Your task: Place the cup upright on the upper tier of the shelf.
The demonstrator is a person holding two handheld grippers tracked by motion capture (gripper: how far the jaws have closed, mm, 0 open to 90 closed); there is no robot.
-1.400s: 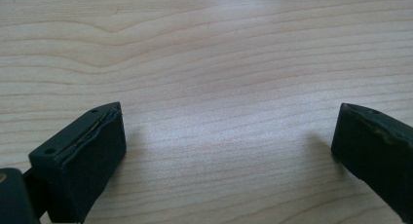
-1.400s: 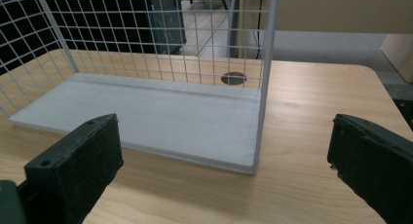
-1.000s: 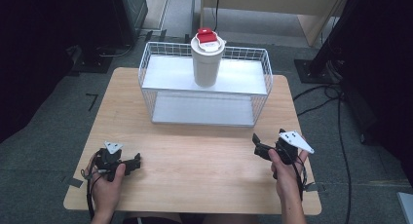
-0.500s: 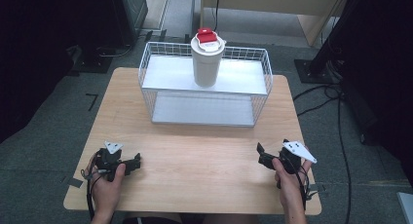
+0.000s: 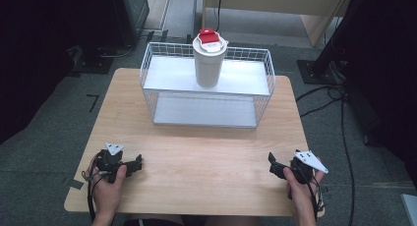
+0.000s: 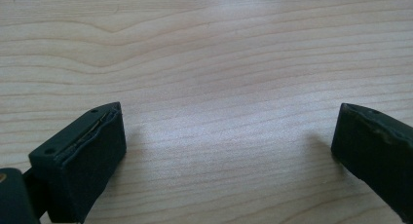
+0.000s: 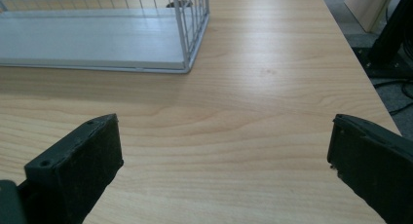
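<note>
A white tumbler (image 5: 208,64) with a red-topped lid stands upright on the top shelf of a white wire rack (image 5: 206,91) at the back of the wooden table (image 5: 196,152). My left gripper (image 5: 138,163) rests low at the table's front left, open, with bare wood between its jaws. At the front right sits my right gripper (image 5: 273,164), also open and holding nothing. In the left gripper view the gripper (image 6: 229,136) faces plain tabletop. In the right gripper view the gripper (image 7: 224,151) looks toward the rack's lower shelf (image 7: 92,39) and its corner.
The rack's lower shelf (image 5: 204,111) holds nothing. Cables (image 5: 339,113) trail over the grey floor to the right of the table. Dark stands and furniture ring the table at the back and sides.
My right gripper has moved back toward the table's front edge and lower. The left gripper, the tumbler and the rack have stayed put.
</note>
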